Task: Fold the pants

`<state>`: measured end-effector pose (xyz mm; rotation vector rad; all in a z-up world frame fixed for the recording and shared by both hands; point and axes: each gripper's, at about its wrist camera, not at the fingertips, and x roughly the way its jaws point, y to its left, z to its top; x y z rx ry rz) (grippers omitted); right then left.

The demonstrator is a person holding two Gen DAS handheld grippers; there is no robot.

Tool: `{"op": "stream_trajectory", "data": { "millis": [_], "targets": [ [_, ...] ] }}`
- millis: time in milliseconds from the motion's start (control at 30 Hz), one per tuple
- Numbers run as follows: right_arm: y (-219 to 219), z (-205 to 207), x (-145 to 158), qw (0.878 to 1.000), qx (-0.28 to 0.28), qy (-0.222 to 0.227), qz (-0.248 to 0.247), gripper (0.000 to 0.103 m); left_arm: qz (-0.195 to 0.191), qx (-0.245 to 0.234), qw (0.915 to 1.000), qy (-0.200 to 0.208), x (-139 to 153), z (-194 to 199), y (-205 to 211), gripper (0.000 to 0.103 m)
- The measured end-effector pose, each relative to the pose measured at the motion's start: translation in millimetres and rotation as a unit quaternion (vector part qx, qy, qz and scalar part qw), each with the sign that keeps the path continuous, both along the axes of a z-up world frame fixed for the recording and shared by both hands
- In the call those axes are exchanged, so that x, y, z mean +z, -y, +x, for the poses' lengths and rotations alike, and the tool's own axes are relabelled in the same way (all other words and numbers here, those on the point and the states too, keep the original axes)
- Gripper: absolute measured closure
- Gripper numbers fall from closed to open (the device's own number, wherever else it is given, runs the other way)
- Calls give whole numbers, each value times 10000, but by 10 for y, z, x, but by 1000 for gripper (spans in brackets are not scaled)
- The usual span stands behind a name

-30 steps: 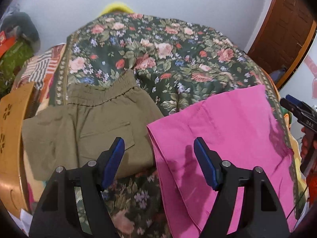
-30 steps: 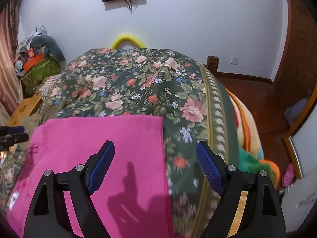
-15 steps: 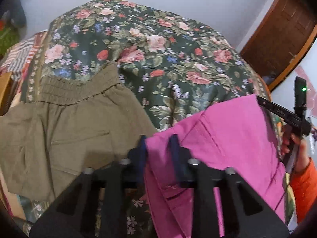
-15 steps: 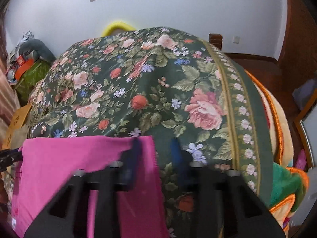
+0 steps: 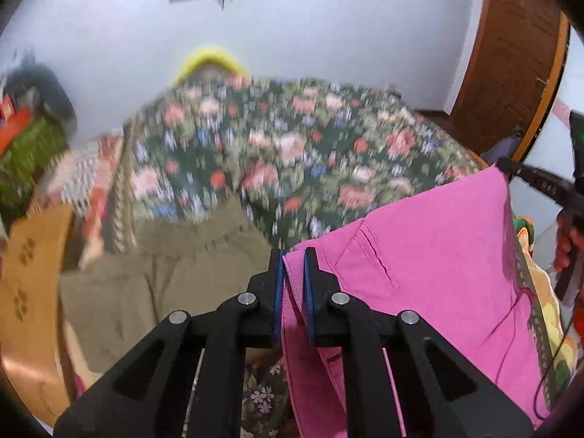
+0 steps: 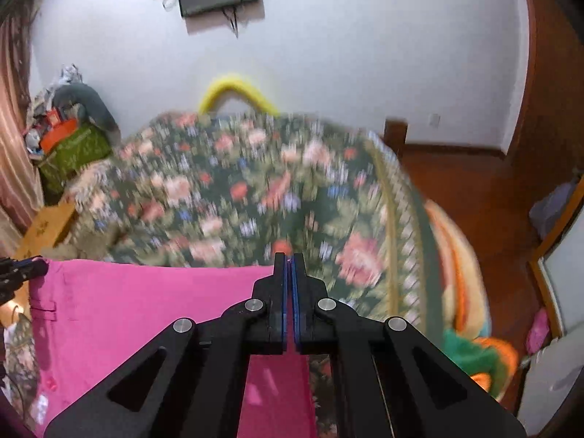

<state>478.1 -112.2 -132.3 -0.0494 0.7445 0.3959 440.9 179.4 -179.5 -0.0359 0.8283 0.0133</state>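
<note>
Both tools pinch the far edge of the pink pants (image 5: pixel 438 262) over the bed (image 5: pixel 292 153): left tool (image 5: pixel 292 255) closed on one corner, right tool (image 6: pixel 291 257) clamped flat on the other.

Risks:
- thin bite, so a corner could slip out mid-fold
- uneven lift would skew the fold
- hem may drag onto the olive pants (image 5: pixel 164 277) alongside

No readable labels or writing; frames are motion-blurred.
</note>
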Motion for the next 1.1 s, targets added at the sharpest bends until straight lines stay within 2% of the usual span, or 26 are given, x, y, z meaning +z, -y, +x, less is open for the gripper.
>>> {"op": "stream_trajectory", "data": {
  "millis": [100,233,467,767,1000,1100],
  "targets": [
    [29,-114,353,9994,-22,330,62,102,93,3,9996,266,296,-55,67,93],
    [93,-343,725,9982,66,560,223,102,217,-30,9986,481,554,-199,128,93],
    [153,-913,831,9971,366,635,216,102,252,-161,9976,617,722,-742,192,93],
    [331,-1631,473,9983,544,183,123,102,327,-325,9980,427,432,-1475,353,92],
    [499,-2100,-12,9978,540,-367,-90,102,390,-478,9981,-21,-32,-1926,574,92],
    [519,-2283,-235,9963,571,-605,-232,102,410,-492,9973,-368,-298,-2040,632,92]
  ]
}}
